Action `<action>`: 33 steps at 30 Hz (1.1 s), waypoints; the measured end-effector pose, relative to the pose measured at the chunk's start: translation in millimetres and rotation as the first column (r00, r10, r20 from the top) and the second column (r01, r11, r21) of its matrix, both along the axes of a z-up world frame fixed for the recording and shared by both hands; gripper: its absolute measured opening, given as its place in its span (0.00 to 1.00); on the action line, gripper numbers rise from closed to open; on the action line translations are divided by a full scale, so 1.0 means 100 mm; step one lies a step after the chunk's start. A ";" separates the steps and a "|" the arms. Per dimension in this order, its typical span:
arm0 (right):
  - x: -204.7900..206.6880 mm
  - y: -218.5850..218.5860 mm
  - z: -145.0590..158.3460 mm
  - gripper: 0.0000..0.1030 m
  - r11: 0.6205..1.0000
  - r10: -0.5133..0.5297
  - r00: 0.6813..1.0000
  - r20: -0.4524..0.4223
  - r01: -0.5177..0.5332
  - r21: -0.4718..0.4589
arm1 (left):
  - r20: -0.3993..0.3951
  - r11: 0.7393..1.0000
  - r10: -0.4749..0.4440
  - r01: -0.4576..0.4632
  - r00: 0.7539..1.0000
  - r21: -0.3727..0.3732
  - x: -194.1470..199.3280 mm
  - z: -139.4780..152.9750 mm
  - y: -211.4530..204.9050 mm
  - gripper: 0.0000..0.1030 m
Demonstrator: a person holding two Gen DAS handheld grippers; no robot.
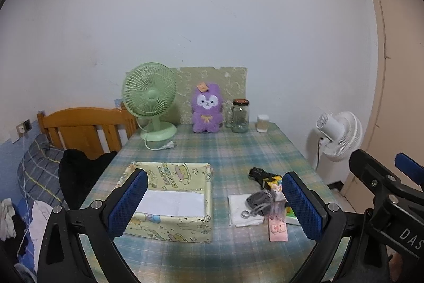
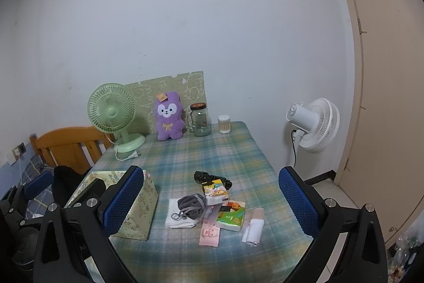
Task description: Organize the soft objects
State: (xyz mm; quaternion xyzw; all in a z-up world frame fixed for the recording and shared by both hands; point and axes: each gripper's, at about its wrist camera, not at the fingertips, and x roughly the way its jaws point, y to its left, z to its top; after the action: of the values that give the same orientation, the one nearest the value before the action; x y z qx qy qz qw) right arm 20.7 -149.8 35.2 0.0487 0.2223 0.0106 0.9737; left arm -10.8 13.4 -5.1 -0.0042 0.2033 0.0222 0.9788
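Plaid-clothed table point(image 2: 225, 150) with fabric box point(image 1: 172, 203), green fan point(image 2: 112, 110), purple plush point(image 2: 168, 116), jar point(image 2: 200, 120), heap of soft items point(image 2: 212, 206).

The left gripper point(image 1: 214, 203) hangs wide apart above the plaid table point(image 1: 238, 150); a yellow fabric box point(image 1: 172, 227) sits near left, a heap of soft items point(image 1: 262, 200) right.

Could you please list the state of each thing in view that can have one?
Left gripper: open, empty.
Right gripper: open, empty.
Fabric box: open-topped, white sheet inside.
Jar: lidded, upright.
Green fan: unplugged, plug on the table.
White fan: cord attached, running down.
Plush: upright against the board.
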 end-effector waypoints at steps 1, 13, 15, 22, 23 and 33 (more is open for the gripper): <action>0.00 0.01 0.00 1.00 1.000 -0.001 1.000 0.002 0.001 -0.003 | -0.001 1.000 -0.003 0.003 1.000 -0.001 0.00 0.00 0.01 0.99; -0.05 0.09 0.00 1.00 1.000 0.005 1.000 0.003 -0.005 -0.023 | 0.006 1.000 -0.017 0.017 1.000 0.010 -0.06 -0.01 0.00 0.98; -0.06 0.08 0.00 1.00 1.000 0.008 1.000 0.004 -0.007 -0.013 | 0.007 1.000 -0.010 0.010 1.000 -0.002 -0.07 -0.01 0.02 0.96; -0.10 0.10 -0.01 1.00 1.000 0.013 1.000 0.001 -0.013 -0.016 | 0.001 1.000 -0.004 0.004 1.000 0.005 -0.09 -0.02 0.04 0.95; -0.10 0.09 0.00 1.00 1.000 0.013 1.000 0.000 -0.013 -0.015 | 0.002 1.000 -0.007 0.007 1.000 0.008 -0.09 -0.02 0.04 0.95; -0.10 0.10 -0.02 1.00 1.000 0.011 1.000 -0.007 -0.011 -0.014 | -0.007 1.000 -0.009 0.009 1.000 0.018 -0.09 -0.04 0.03 0.95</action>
State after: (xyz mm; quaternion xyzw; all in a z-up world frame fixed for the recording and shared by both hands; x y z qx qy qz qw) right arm 10.4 -140.0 32.8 0.0408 0.2261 0.0144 0.9731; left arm -19.7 16.3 -8.9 0.0058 0.2066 0.0195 0.9782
